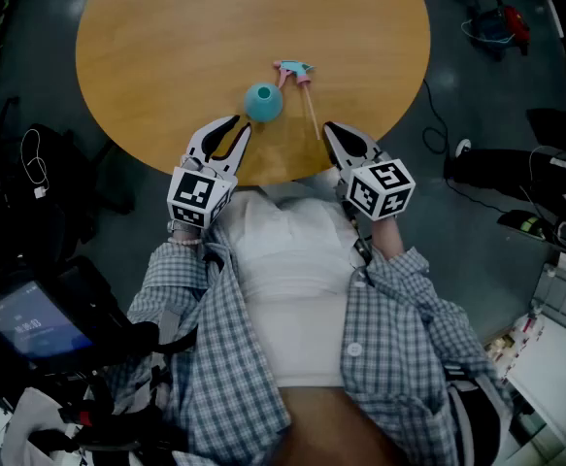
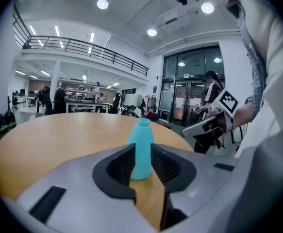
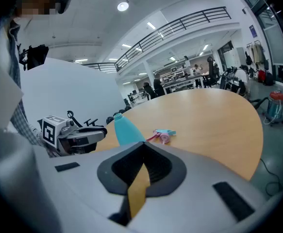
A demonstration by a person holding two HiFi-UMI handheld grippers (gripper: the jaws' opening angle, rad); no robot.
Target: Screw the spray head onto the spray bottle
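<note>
A teal spray bottle [image 1: 263, 102] stands upright and capless on the round wooden table [image 1: 166, 47]. The pink and teal spray head [image 1: 295, 70] lies on its side just right of it, its thin tube running toward me. My left gripper [image 1: 236, 126] hovers at the table's near edge just short of the bottle [image 2: 142, 132]. Its jaws stand slightly apart with nothing between them, and the bottle shows beyond the gap. My right gripper [image 1: 330, 127] is shut and empty near the tube's end. In the right gripper view the bottle [image 3: 124, 130] and spray head [image 3: 163, 135] lie ahead of it.
The table's near edge lies right under both grippers. Around the table is dark floor with cables, a red vacuum [image 1: 504, 22] at the far right, dark bags at the left and a lit screen [image 1: 30, 323] at the lower left.
</note>
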